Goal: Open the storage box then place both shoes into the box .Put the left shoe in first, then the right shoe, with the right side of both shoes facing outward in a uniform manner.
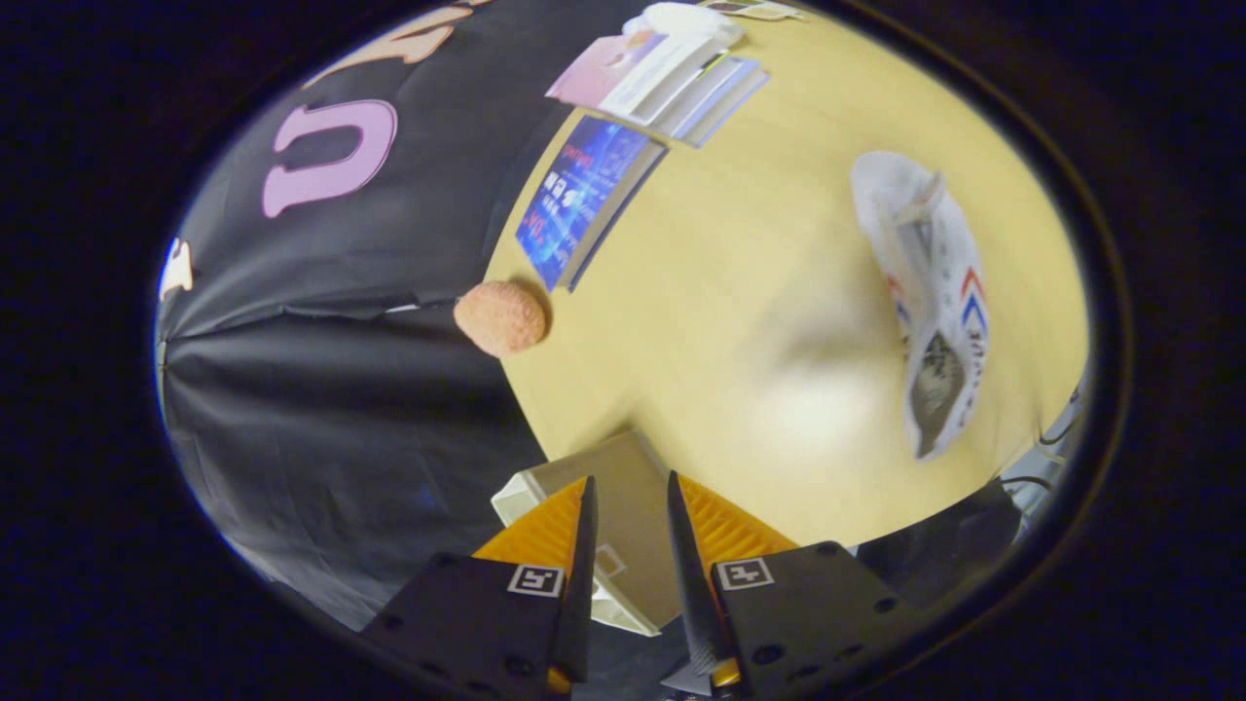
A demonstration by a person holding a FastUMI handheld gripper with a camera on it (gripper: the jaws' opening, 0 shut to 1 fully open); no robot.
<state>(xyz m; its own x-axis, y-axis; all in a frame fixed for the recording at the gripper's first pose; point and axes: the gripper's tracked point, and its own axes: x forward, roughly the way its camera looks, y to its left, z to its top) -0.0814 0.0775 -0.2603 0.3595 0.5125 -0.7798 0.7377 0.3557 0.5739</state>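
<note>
**Lid panel between the fingers, one shoe waiting across the bench**

The hand-held gripper points down at the near edge of the pale yellow wooden bench, its fingers set a narrow gap apart with the flat beige-and-white panel of the storage box lying in that gap. Whether both fingers actually press on the panel cannot be told from here; they flank it closely, so a light pinch on the lid edge is plausible.

That panel looks like thin, stiff plastic or board: light, a little flexible and likely smooth, so it should be taken near its free edge and swung rather than pulled hard (a slip is the main worry).

Well beyond the fingers and off to one side lies the white knit sneaker with red and blue side stripes, on its side with the speckled sole partly showing. It should be light and soft in the upper, firmer at the heel and sole, so the heel collar or the rim of the opening is the sensible place to grip. Which foot it belongs to I cannot tell.

Further back are a rough orange-brown ball at the bench edge, a blue-covered book and a stack of pale books.
</note>
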